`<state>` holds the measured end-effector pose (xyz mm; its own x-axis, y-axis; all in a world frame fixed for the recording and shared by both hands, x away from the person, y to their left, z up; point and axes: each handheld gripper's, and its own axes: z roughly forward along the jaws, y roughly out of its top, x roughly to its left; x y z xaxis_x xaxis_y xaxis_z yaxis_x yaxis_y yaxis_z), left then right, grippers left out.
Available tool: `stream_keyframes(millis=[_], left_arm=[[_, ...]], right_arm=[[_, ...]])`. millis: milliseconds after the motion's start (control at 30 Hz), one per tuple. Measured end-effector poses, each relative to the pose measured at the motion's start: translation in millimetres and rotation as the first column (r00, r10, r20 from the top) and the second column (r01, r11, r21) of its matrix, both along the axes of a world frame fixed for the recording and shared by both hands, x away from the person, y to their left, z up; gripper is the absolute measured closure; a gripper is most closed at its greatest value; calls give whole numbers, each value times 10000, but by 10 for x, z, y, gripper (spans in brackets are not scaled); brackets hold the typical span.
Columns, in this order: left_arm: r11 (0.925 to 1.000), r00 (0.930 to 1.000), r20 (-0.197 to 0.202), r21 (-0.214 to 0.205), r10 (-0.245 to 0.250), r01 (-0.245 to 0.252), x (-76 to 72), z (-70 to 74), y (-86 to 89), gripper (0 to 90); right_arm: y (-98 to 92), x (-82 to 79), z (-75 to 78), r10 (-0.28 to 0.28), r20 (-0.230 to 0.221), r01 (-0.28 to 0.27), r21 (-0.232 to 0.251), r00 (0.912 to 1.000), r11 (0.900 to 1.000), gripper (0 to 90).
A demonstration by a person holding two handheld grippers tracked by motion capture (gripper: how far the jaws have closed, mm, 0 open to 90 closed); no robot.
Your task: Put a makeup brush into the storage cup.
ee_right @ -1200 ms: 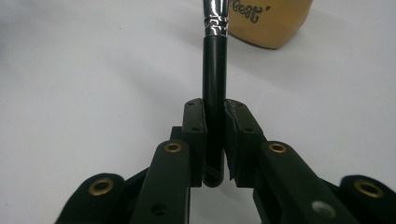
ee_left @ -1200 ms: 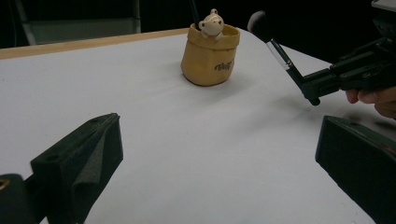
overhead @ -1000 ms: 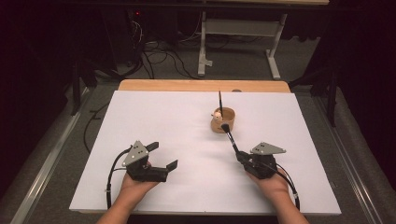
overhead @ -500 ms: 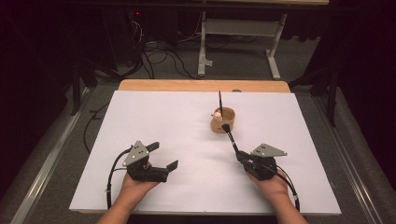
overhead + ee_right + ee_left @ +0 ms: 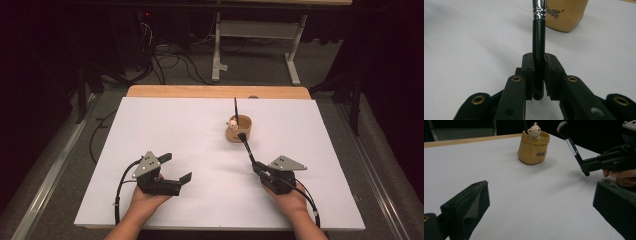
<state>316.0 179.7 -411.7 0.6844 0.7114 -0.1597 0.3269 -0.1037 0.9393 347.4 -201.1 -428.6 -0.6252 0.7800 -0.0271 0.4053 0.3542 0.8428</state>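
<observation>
A: What is the right gripper (image 5: 256, 167) doing?

B: It is clamping the black handle of a makeup brush (image 5: 246, 146). In the right gripper view the handle (image 5: 538, 50) is sitting squeezed between the two jaws, which are pressing on it from both sides. The person's right hand (image 5: 287, 197) is holding that gripper low over the white table (image 5: 175, 130), near its front right part.

A: And where is the brush pointing?

B: It is slanting up and away from the person, with its dark bristle head lying just in front of the tan bag-shaped pot (image 5: 239, 129). In the left gripper view the head (image 5: 563, 128) is hanging in the air beside the pot (image 5: 533, 147), not touching it.

A: What is standing in the pot?

B: A small bear figure (image 5: 534, 130) is peeking over its rim, and in the high view a thin dark stick (image 5: 235, 106) is rising from it.

A: And the left gripper (image 5: 175, 168)?

B: Its jaws are standing wide apart with nothing between them, resting in the left hand (image 5: 145, 196) near the front left of the table, well apart from the pot.
</observation>
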Motion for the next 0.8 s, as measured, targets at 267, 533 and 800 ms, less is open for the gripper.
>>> stream_keyframes(millis=[267,533,800], left_arm=[[9998,9999,75,-164,128,-127,49,49,-38,14],[9994,9998,109,-304,-171,175,152,171,-213,14],[9992,9994,215,-270,-286,292,237,218,-423,14]], right_arm=[[-13,-19,16,7,318,-10,90,9995,10000,815],[-34,-22,44,-62,484,55,154,9988,9999,815],[-26,-24,44,-28,523,25,55,9986,10000,815]])
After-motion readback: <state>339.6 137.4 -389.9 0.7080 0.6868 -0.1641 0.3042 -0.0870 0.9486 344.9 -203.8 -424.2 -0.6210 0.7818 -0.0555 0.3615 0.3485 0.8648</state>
